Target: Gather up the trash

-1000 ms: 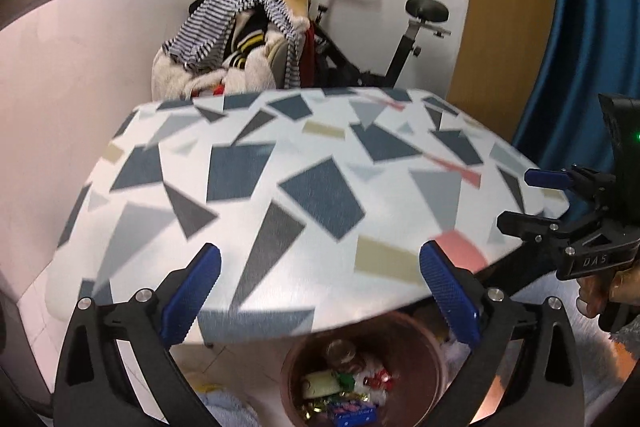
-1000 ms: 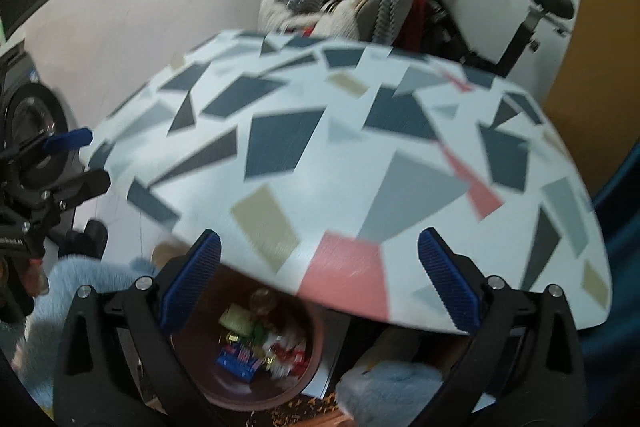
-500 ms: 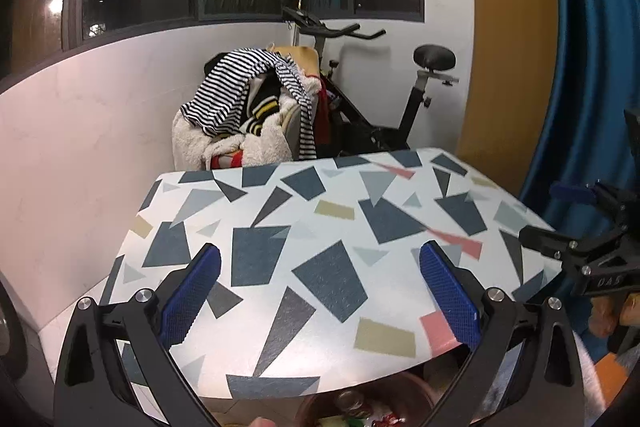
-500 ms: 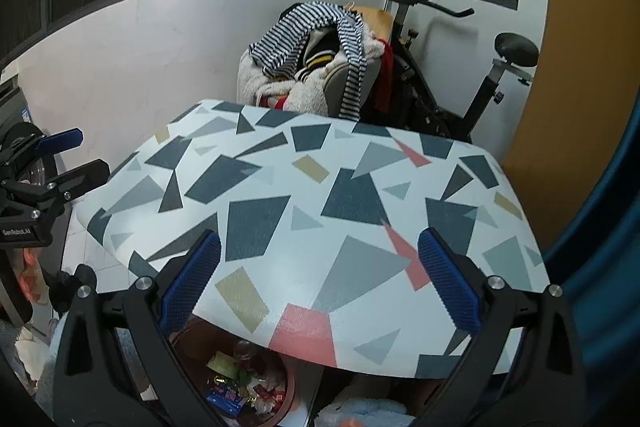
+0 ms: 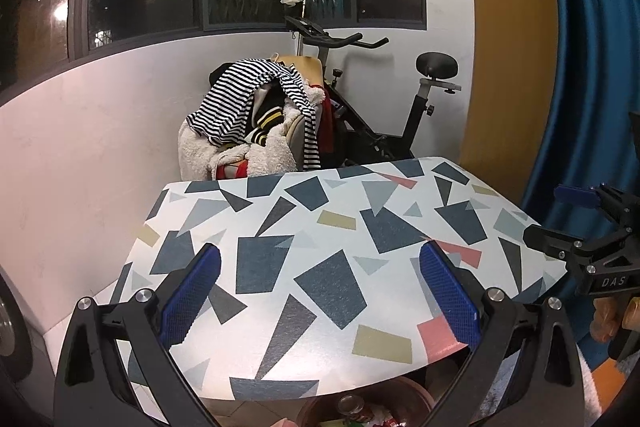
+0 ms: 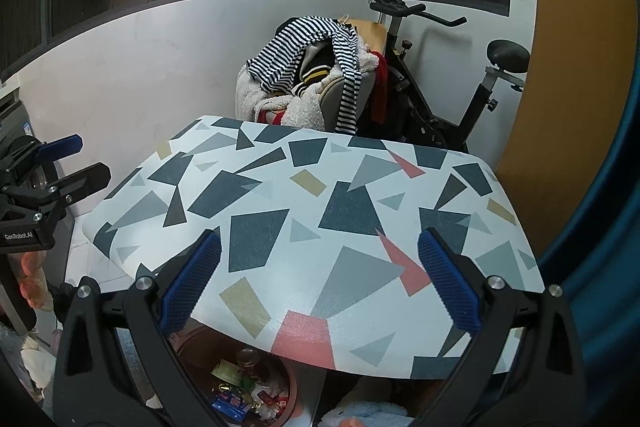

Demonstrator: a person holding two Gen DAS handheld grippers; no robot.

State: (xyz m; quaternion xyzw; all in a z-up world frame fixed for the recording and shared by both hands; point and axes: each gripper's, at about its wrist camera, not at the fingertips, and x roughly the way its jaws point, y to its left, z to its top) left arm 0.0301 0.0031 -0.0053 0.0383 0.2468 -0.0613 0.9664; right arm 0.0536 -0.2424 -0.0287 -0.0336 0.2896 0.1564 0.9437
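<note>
A brown round bin (image 6: 276,379) stands on the floor under the near edge of the patterned table (image 6: 320,195). It holds colourful wrappers (image 6: 236,395) and a can (image 6: 248,357). In the left wrist view only the bin's rim (image 5: 416,393) and a can top (image 5: 350,405) peek in at the bottom. My left gripper (image 5: 320,259) hangs open over the table's near edge, nothing between its blue pads (image 5: 192,291). My right gripper (image 6: 320,255) is open and empty too. Each shows in the other's view: right gripper (image 5: 560,215), left gripper (image 6: 86,159).
Beyond the table, a chair piled with clothes (image 5: 256,123) and an exercise bike (image 5: 380,115) stand against the white wall. A blue curtain (image 5: 580,67) hangs on the right. A washing machine front (image 6: 16,155) is at the left. A person's fingers (image 5: 604,319) hold the right gripper's handle.
Both grippers have risen and tilted up. The table and bin slid down in both views, and the window and wall now fill the top. Both stay open.
</note>
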